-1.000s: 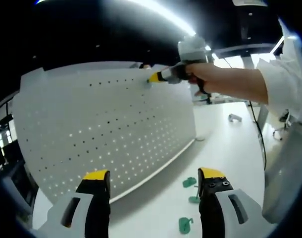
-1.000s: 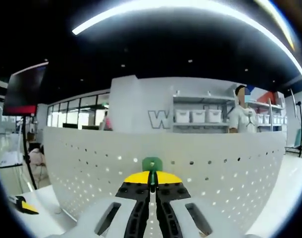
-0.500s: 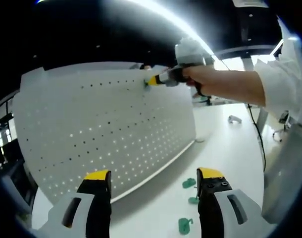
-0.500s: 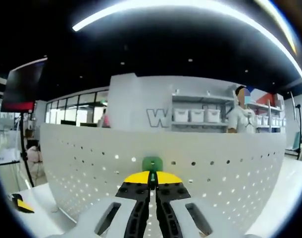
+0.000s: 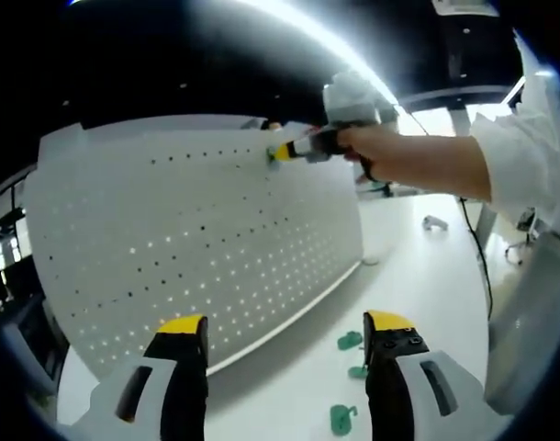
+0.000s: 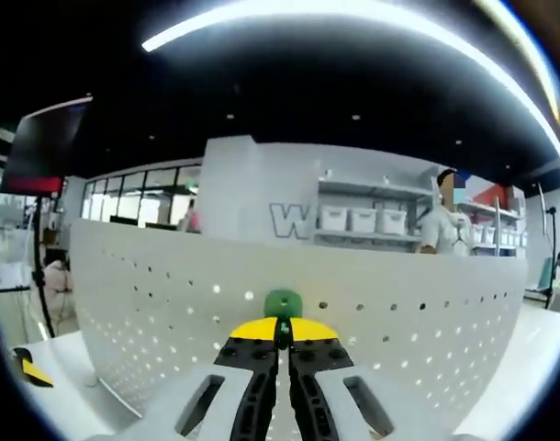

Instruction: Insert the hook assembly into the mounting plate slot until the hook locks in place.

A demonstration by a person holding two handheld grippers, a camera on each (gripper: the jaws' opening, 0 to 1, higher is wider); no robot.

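Down at six o'clock in the left gripper view, the left gripper [image 5: 280, 335] idles with jaws wide apart and nothing between them, three spare green hooks [image 5: 351, 341] lying on the white table [image 5: 427, 276] just ahead. Beyond, the perforated mounting plate [image 5: 188, 230] stands upright. Up at one o'clock, the right gripper [image 5: 292, 152] meets its top rows, jaws clamped on the green hook [image 6: 282, 302], pressed against the plate face. Insertion looks underway; whether it has locked, I cannot tell. Next calls for a firm push, then release.
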